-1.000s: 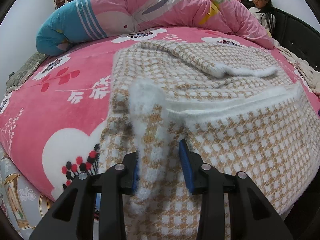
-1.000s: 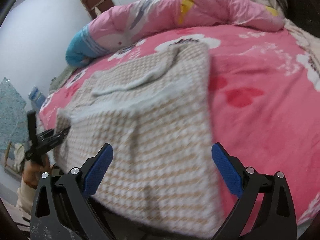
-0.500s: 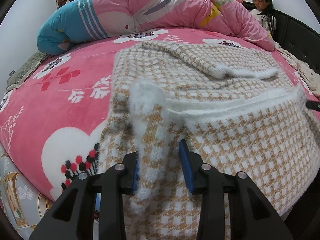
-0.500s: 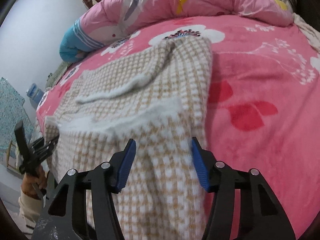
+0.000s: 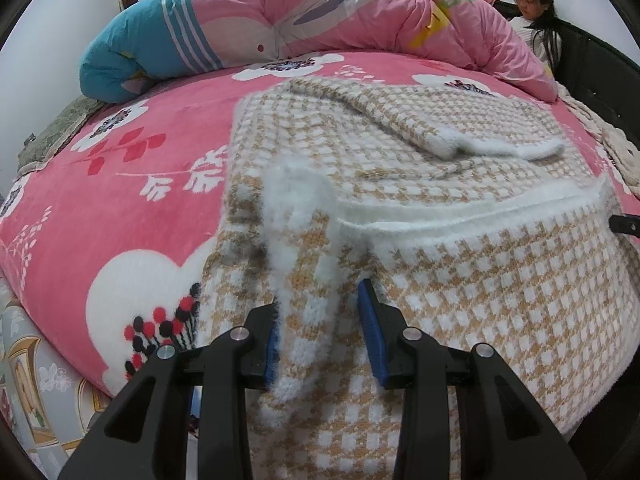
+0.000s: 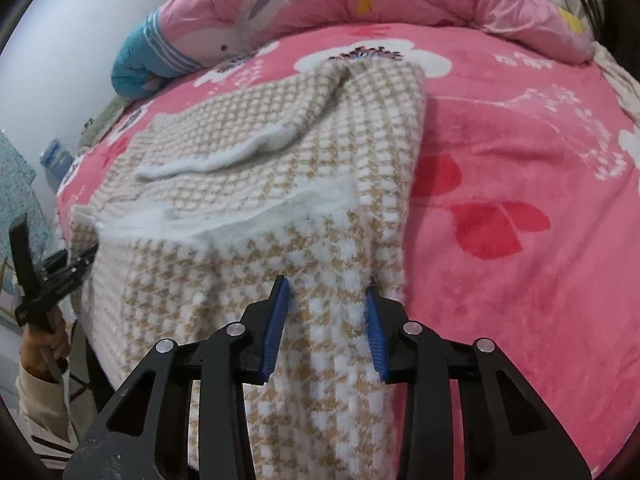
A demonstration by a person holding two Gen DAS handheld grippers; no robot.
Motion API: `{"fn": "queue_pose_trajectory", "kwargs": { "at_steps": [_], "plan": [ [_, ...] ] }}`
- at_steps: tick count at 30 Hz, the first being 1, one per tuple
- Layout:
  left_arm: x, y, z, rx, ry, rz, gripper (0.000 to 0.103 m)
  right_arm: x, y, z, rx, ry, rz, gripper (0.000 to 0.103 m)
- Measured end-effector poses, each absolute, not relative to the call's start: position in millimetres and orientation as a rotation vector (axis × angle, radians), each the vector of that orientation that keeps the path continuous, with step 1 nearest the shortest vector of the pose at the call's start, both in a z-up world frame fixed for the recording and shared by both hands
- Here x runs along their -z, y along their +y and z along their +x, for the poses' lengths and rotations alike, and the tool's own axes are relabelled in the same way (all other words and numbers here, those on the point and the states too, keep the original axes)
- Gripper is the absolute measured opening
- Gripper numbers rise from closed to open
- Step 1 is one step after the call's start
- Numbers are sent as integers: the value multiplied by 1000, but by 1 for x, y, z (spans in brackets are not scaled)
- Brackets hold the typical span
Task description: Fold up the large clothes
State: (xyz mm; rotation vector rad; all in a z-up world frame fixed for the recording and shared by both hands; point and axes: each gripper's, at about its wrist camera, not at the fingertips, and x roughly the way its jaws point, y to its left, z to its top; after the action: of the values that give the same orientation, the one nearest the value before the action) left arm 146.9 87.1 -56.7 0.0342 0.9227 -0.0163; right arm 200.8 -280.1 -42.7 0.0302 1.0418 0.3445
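I have the tan-and-white checked sweater (image 5: pixel 460 280) spread across the pink flowered blanket (image 5: pixel 120 208), its near end draped over the bed's edge toward me. My left gripper (image 5: pixel 322 336) is narrow and clamped on a bunched fold of that near edge, just below the fuzzy white hem, at the garment's left corner. My right gripper (image 6: pixel 328 320) sits at the opposite near corner; its jaws are closing, and the blue pads (image 6: pixel 276 328) already press the knit from both sides.

The left wrist view shows a person (image 5: pixel 536 12) sitting at the far right of the bed, behind the rolled pink quilt (image 5: pixel 360 20), and a tip of my other tool at the right edge. The right wrist view instead shows my left gripper (image 6: pixel 52 276) from the side, with my hand (image 6: pixel 44 348) on its handle, and a folded sleeve (image 6: pixel 240 136) lying across the sweater's back.
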Motion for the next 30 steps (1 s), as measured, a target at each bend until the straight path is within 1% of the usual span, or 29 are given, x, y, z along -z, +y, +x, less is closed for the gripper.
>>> {"fn": "queue_pose_trajectory", "kwargs": {
  "at_steps": [1, 2, 4, 9, 13, 19, 23, 30],
  "plan": [
    [56, 85, 147, 7, 927, 39, 35, 40, -276, 195, -334, 1051, -2, 19],
    [56, 83, 148, 0, 930, 42, 35, 38, -271, 191, -321, 1049, -30, 16],
    [56, 81, 149, -13, 936, 48, 35, 32, -260, 183, -289, 1029, -113, 12],
    [54, 77, 150, -30, 948, 55, 35, 39, -240, 182, -200, 999, -265, 11],
    [54, 78, 150, -30, 948, 56, 35, 39, -226, 175, -153, 962, -353, 7],
    [53, 76, 150, -33, 951, 58, 35, 31, -233, 170, -138, 935, -347, 8],
    [54, 77, 150, -32, 950, 62, 35, 36, -235, 178, -146, 955, -330, 14],
    [54, 77, 150, -30, 951, 65, 35, 42, -232, 192, -164, 978, -318, 21]
  ]
}}
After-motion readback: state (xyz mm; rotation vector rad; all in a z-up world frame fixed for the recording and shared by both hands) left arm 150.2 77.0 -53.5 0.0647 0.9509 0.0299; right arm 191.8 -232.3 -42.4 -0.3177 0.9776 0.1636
